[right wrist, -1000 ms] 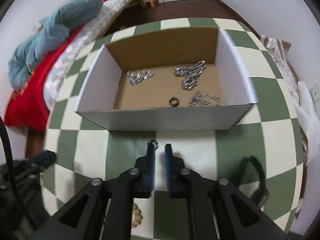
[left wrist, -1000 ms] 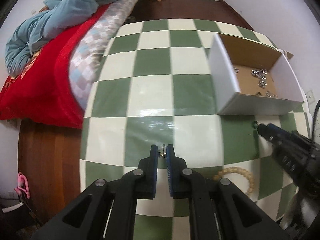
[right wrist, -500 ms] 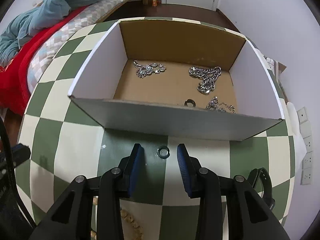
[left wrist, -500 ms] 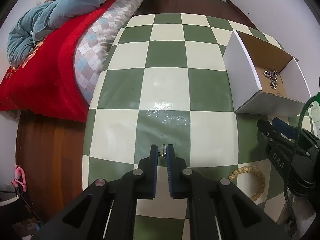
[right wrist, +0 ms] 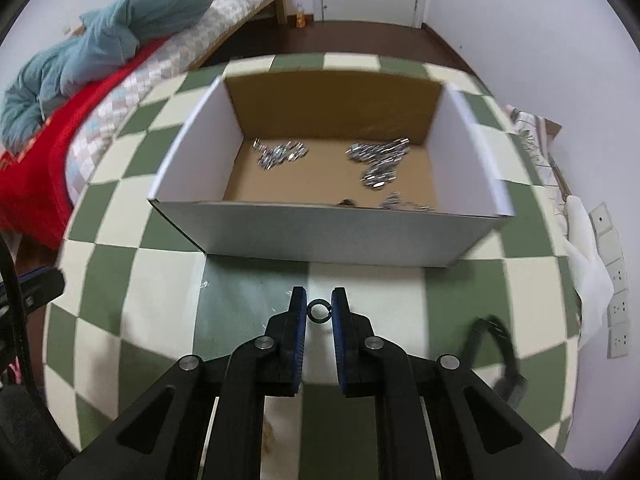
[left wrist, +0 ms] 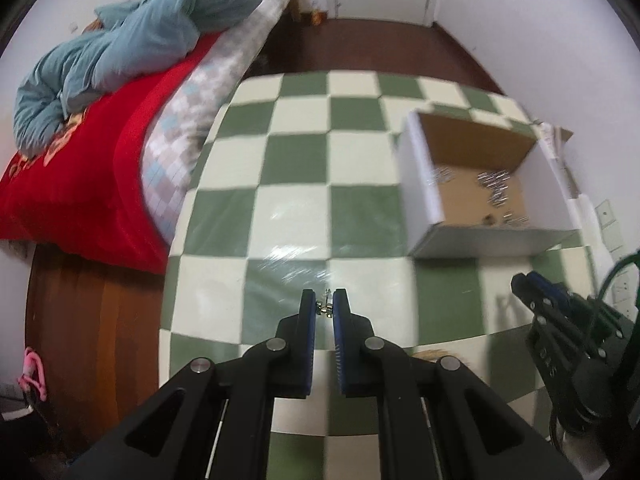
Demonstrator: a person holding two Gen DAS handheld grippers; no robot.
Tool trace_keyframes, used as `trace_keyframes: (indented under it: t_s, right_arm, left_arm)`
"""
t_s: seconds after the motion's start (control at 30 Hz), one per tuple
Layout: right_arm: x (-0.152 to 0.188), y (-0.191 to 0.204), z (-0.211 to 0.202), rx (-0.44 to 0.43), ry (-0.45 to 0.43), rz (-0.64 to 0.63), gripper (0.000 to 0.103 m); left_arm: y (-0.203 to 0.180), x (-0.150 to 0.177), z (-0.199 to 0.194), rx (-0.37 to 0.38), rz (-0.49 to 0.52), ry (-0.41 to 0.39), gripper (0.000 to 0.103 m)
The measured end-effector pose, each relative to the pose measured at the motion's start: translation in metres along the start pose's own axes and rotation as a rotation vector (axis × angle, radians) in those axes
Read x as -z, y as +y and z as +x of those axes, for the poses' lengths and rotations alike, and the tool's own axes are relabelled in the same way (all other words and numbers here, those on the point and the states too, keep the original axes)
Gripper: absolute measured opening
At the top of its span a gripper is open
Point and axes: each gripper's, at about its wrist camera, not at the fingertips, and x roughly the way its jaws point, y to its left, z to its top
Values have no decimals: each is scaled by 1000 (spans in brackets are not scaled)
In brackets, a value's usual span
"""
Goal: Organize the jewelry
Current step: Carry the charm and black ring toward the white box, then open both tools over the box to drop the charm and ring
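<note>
My left gripper (left wrist: 324,306) is shut on a small silver jewelry piece (left wrist: 325,307) and holds it over the green-and-cream checked table (left wrist: 288,152). My right gripper (right wrist: 319,311) has a small dark ring (right wrist: 319,311) between its blue pads; the jaws are closing and both pads touch the ring. Just beyond it stands the white cardboard box (right wrist: 320,236) with silver chains (right wrist: 378,160) and a silver bracelet (right wrist: 280,152) on its brown floor. In the left wrist view the box (left wrist: 416,184) is far right, and the right gripper (left wrist: 528,284) sits below it.
A black band (right wrist: 496,356) lies on the table right of my right gripper. A tan beaded bracelet (right wrist: 270,436) shows under its fingers. A bed with a red blanket (left wrist: 80,184) and a blue duvet borders the table's left side. Wall sockets (right wrist: 616,300) sit at the right.
The right gripper opened around the dark ring on the table, then closed on it. The left gripper stayed shut on the silver piece and rose a little; the box is now seen farther off.
</note>
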Motion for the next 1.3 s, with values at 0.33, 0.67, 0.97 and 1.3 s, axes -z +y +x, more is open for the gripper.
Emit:
trace_keyframes:
  t_s: [0.33, 0.67, 0.97, 1.3]
  right_arm:
    - [-21, -54, -77, -14, -137, 103, 13]
    - [-70, -75, -80, -14, -185, 110, 13]
    - [-100, -75, -30, -22, -149, 95, 13]
    - [-107, -76, 1, -42, -105, 92, 14]
  left_arm:
    - [-56, -30, -44, 108, 36, -121, 6]
    - [-83, -80, -41, 126, 52, -191, 6]
    - [-90, -107, -3, 116, 61, -167, 6]
    - [-87, -110, 20, 126, 45, -135, 10]
